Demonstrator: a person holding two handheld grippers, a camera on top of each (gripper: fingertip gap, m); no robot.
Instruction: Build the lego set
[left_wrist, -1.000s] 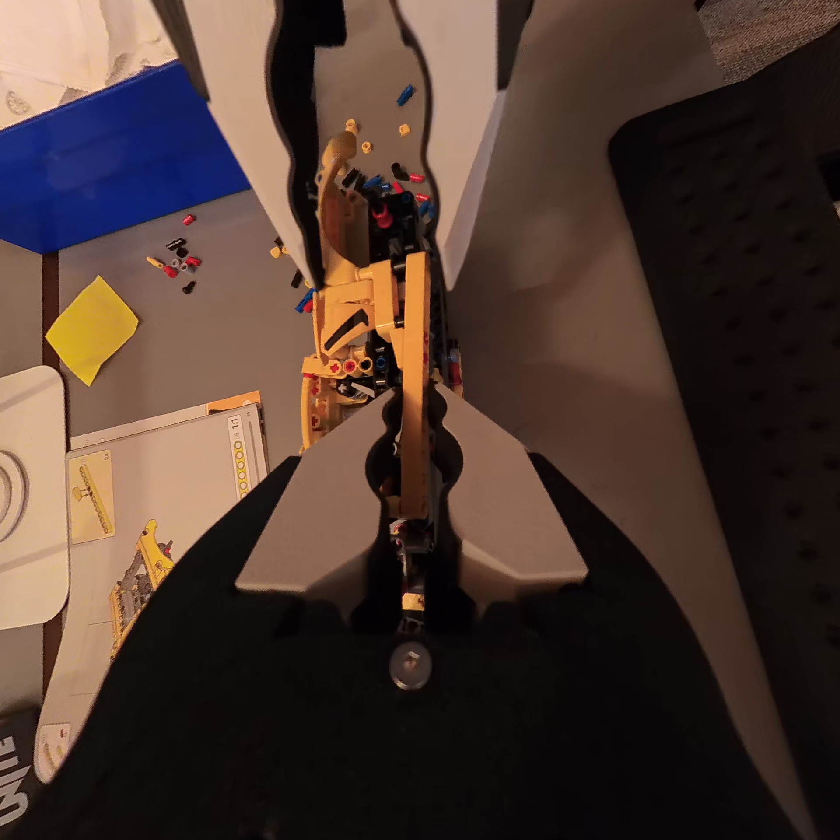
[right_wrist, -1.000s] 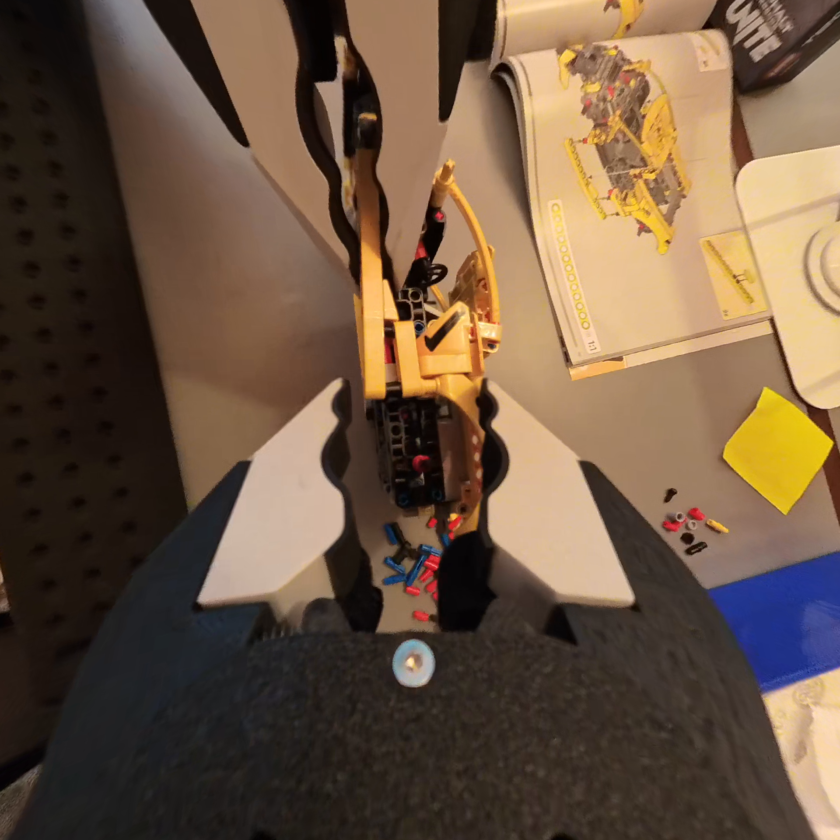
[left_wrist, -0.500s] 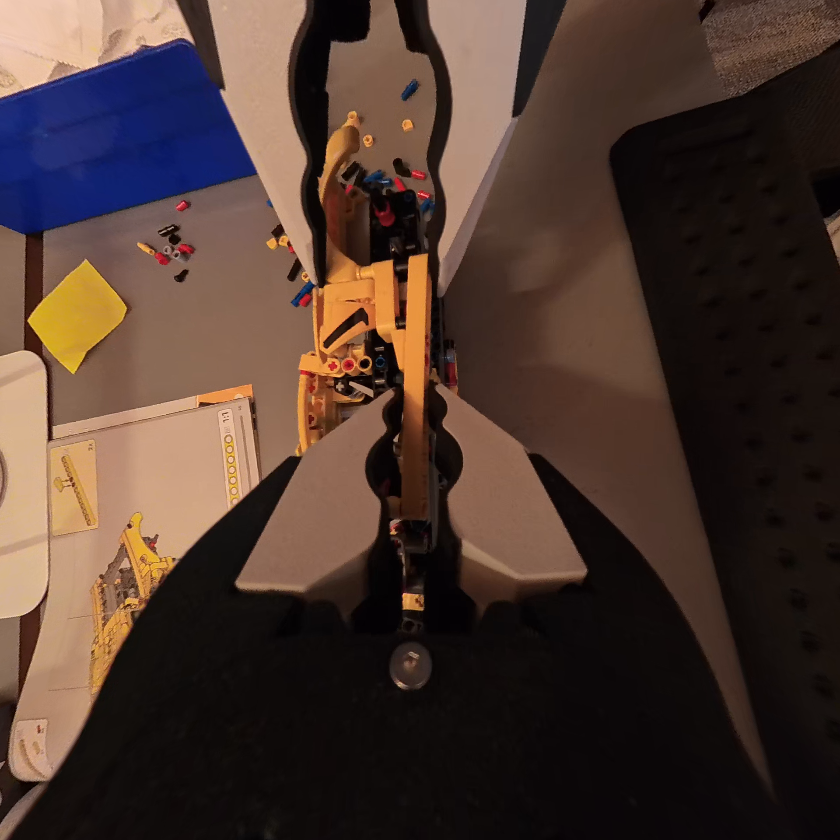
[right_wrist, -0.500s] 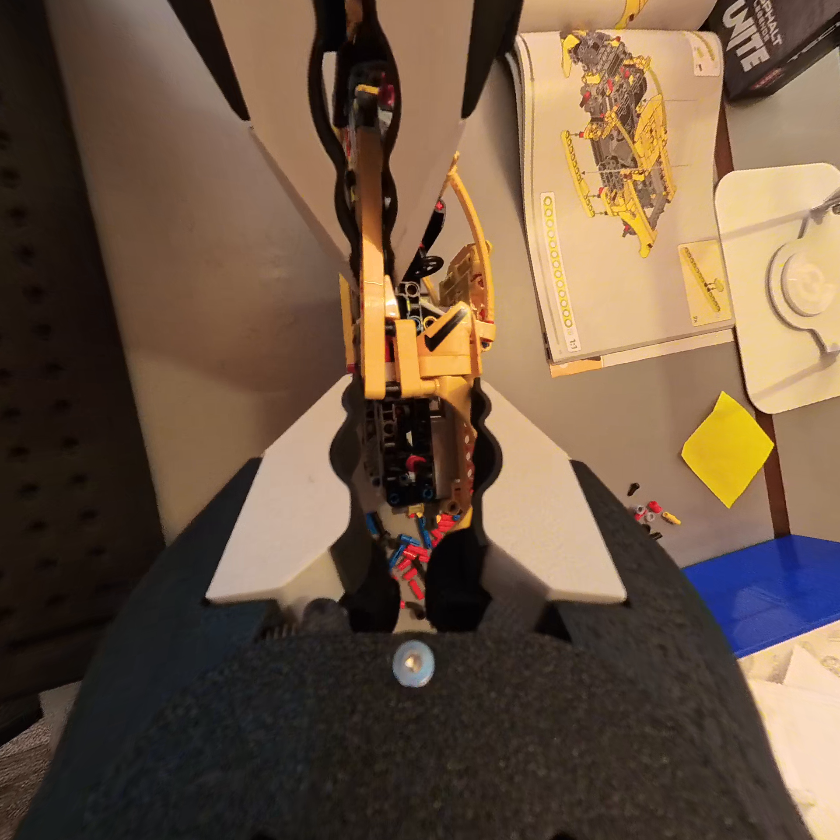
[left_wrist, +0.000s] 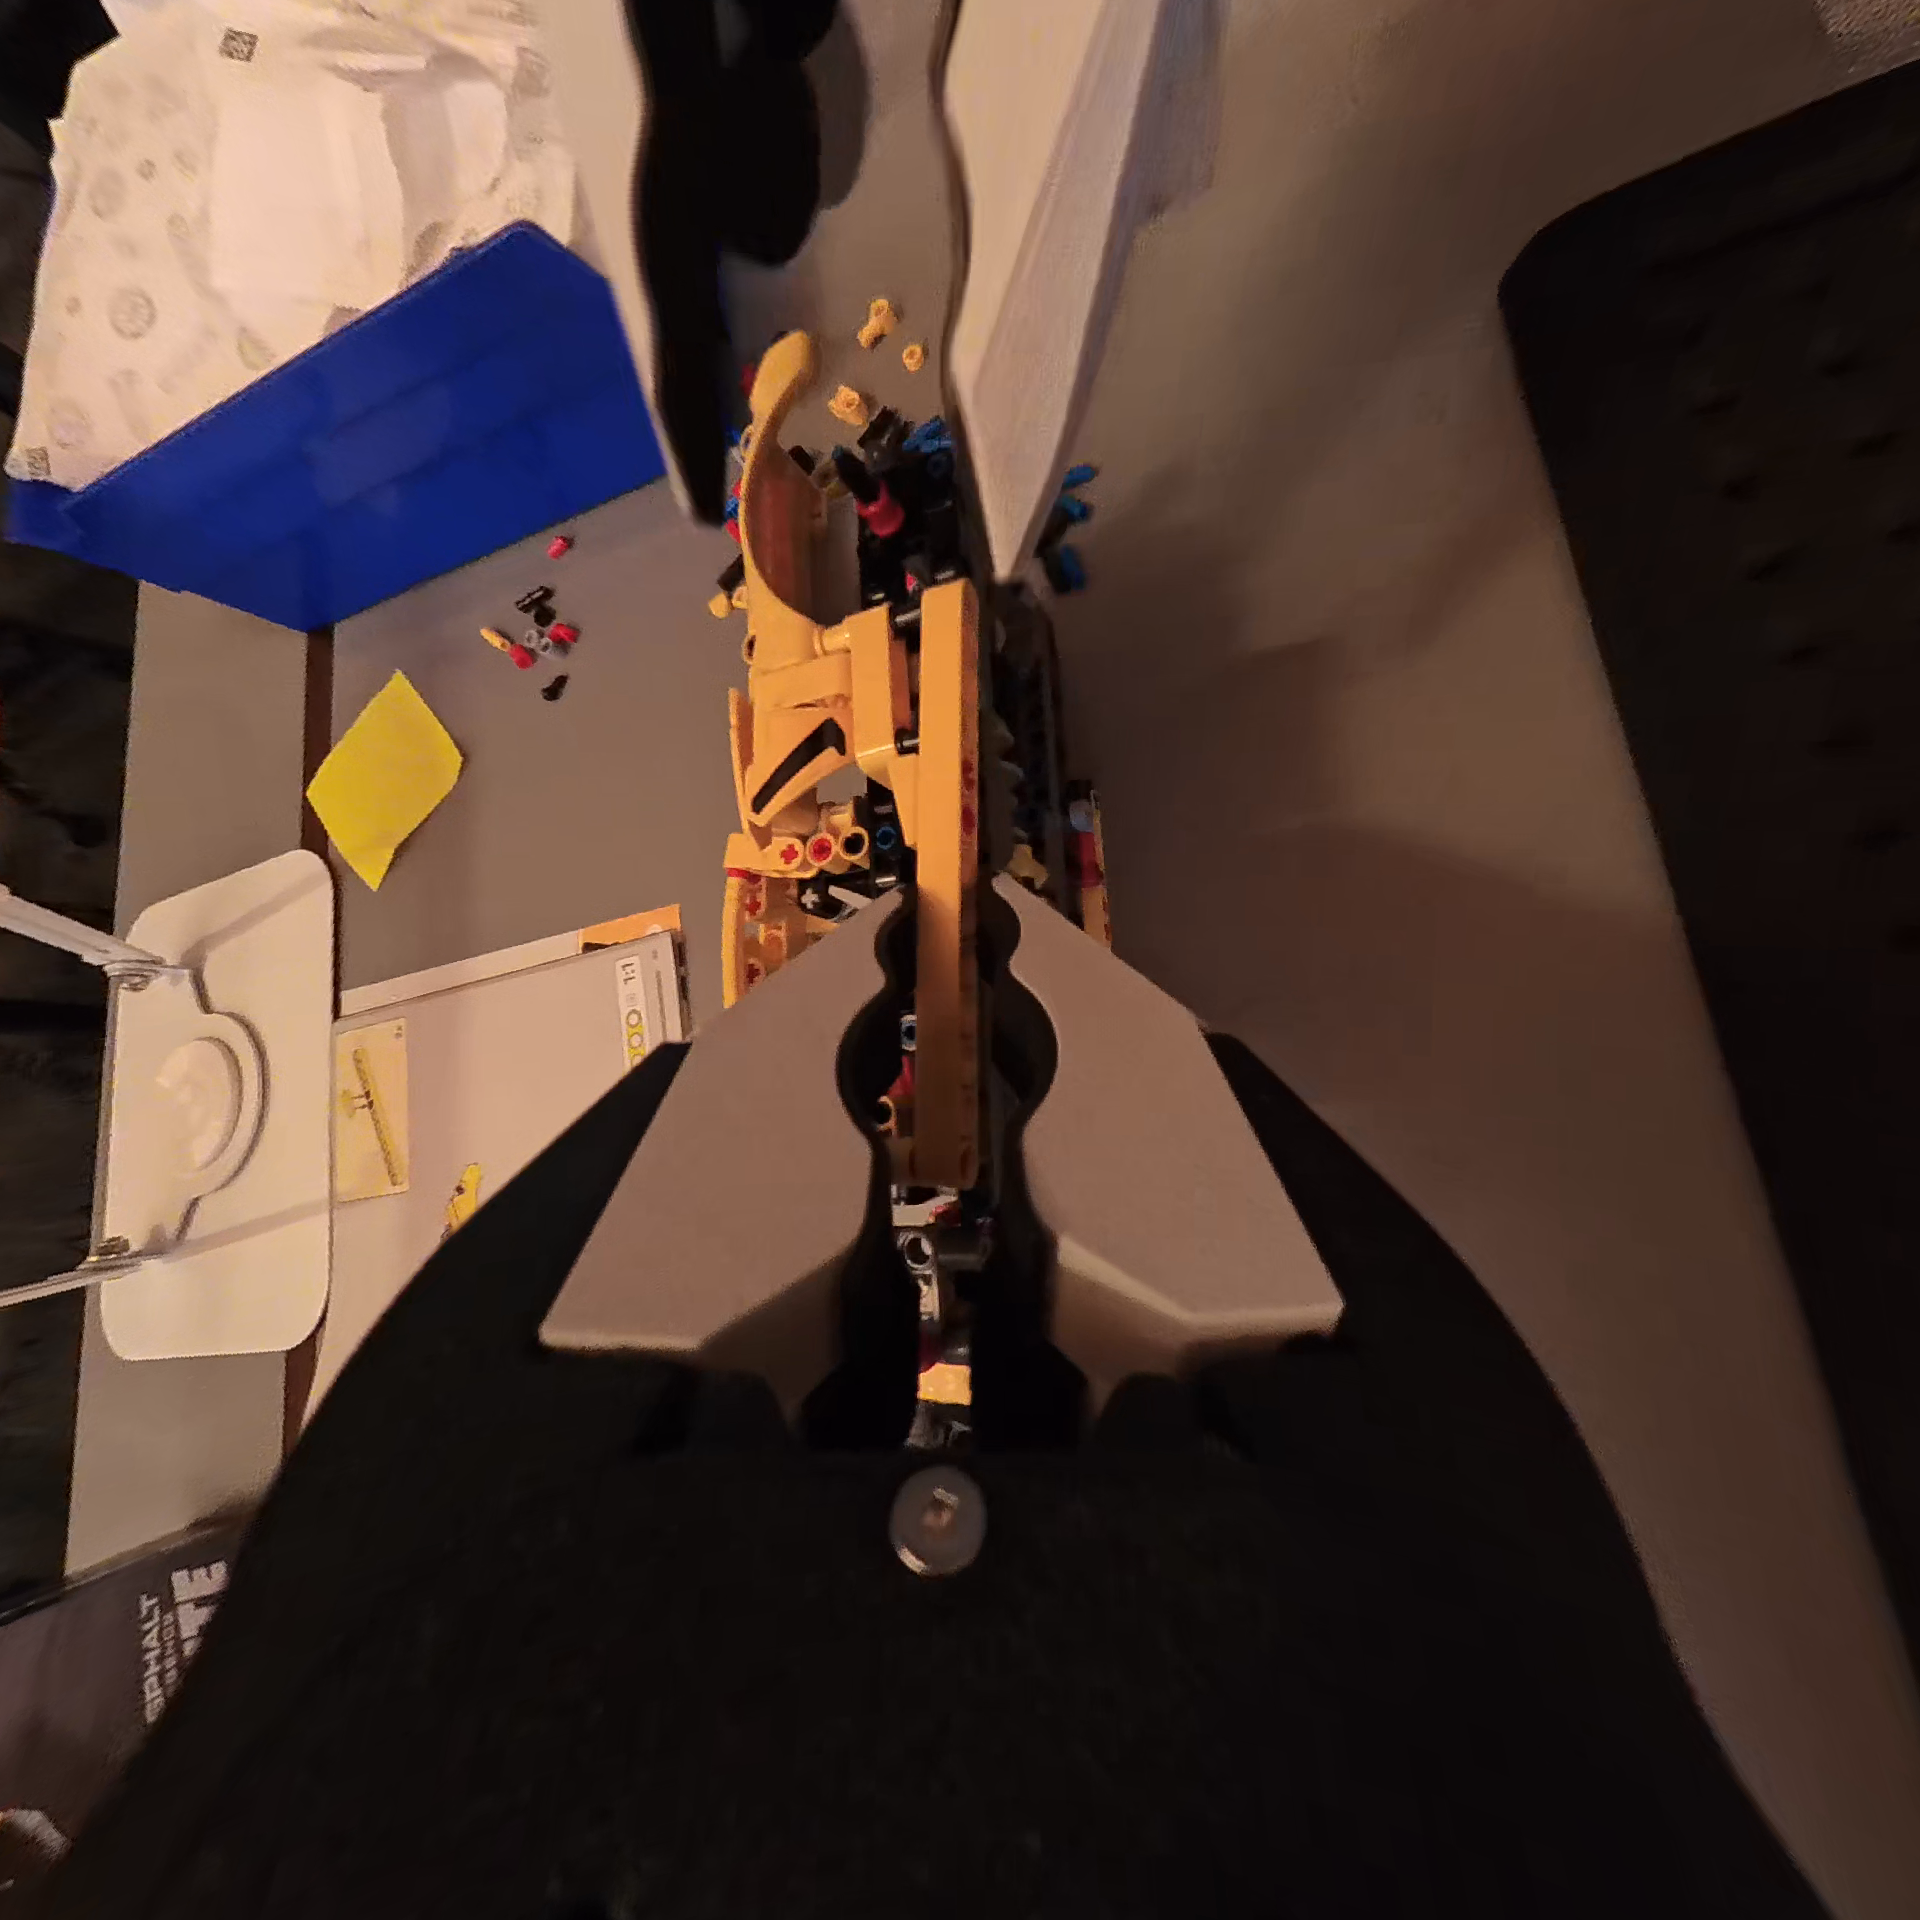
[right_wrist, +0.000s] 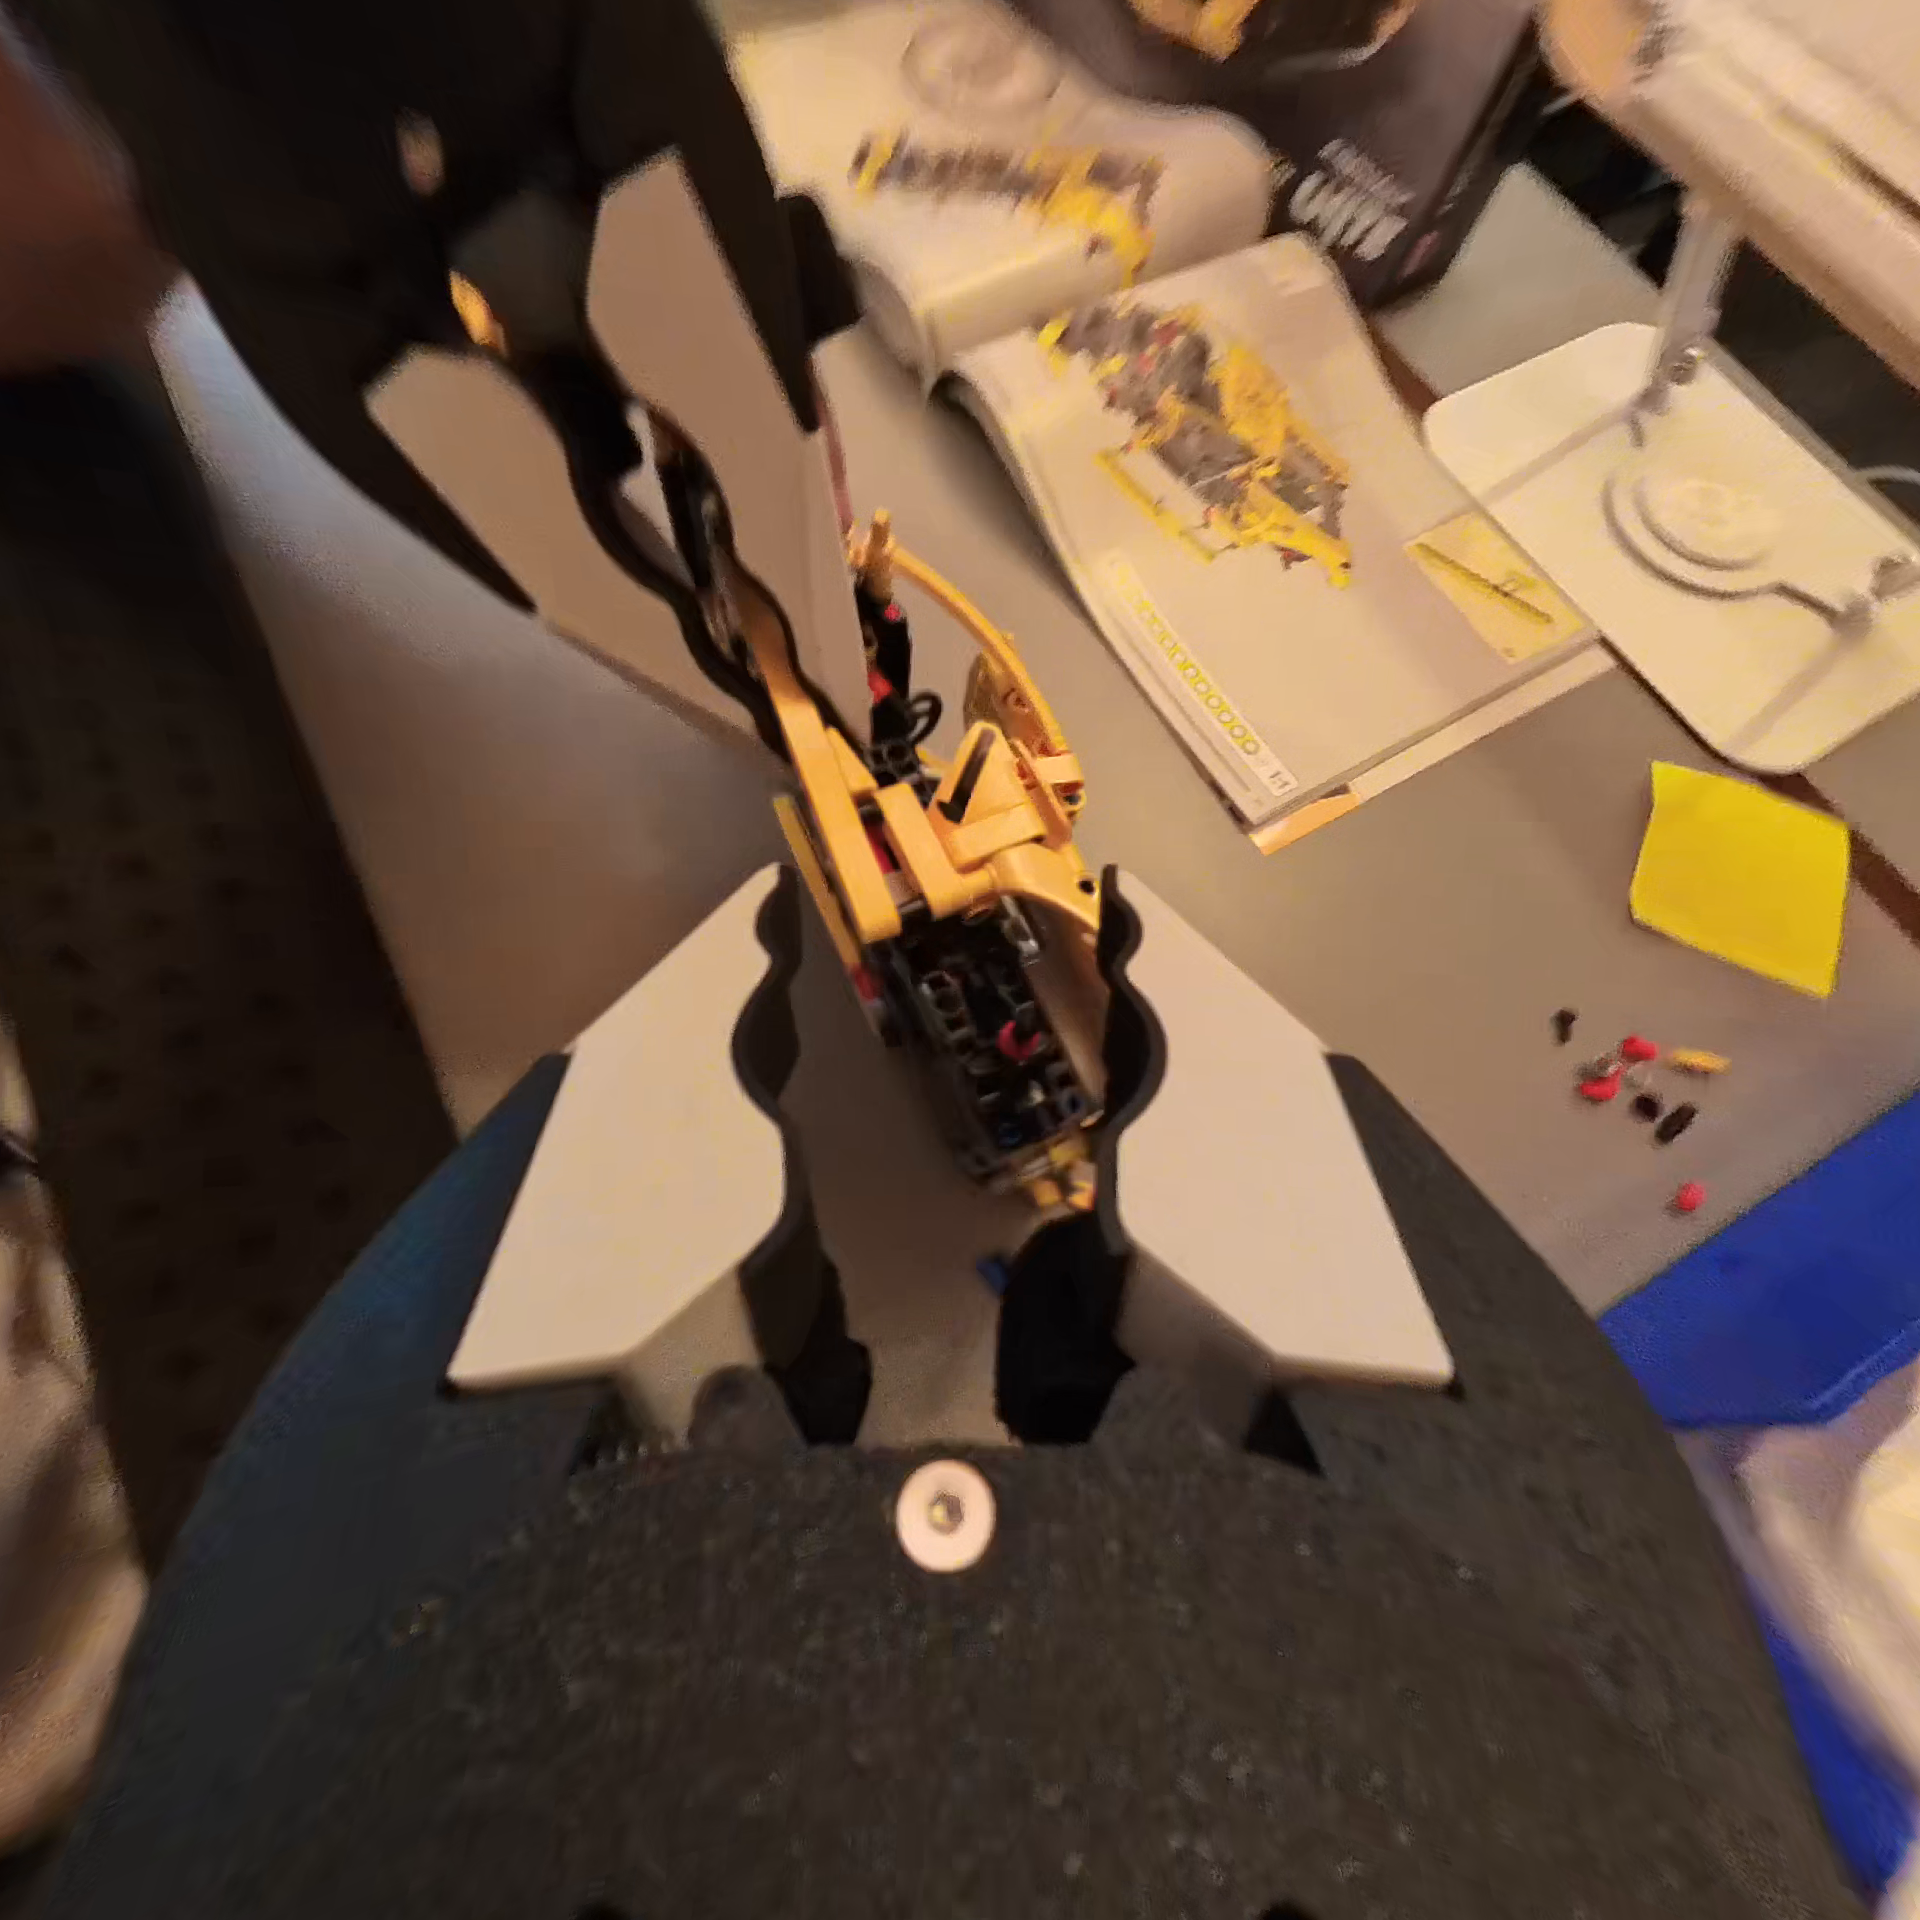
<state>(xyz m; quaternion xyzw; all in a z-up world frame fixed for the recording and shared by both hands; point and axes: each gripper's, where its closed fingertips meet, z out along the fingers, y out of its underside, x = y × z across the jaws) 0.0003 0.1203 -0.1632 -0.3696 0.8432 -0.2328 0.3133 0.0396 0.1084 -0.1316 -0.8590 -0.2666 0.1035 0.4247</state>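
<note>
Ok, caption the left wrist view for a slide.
Left gripper clamps the yellow lego model above the grey table.

Each hand-held gripper (left_wrist: 940, 914) (right_wrist: 945, 904) shows grey wavy-edged fingers, a black, seemingly foam-textured body, one silver screw.

Obscured and cropped items, both wrist views

Instruction booklet (right_wrist: 1247, 540): motion-blurred, upper right; lower part hidden behind gripper body in left view. Dark box (left_wrist: 156, 1621): cropped at lower-left edge. Loose pins (right_wrist: 1631, 1081): too small to identify.
</note>
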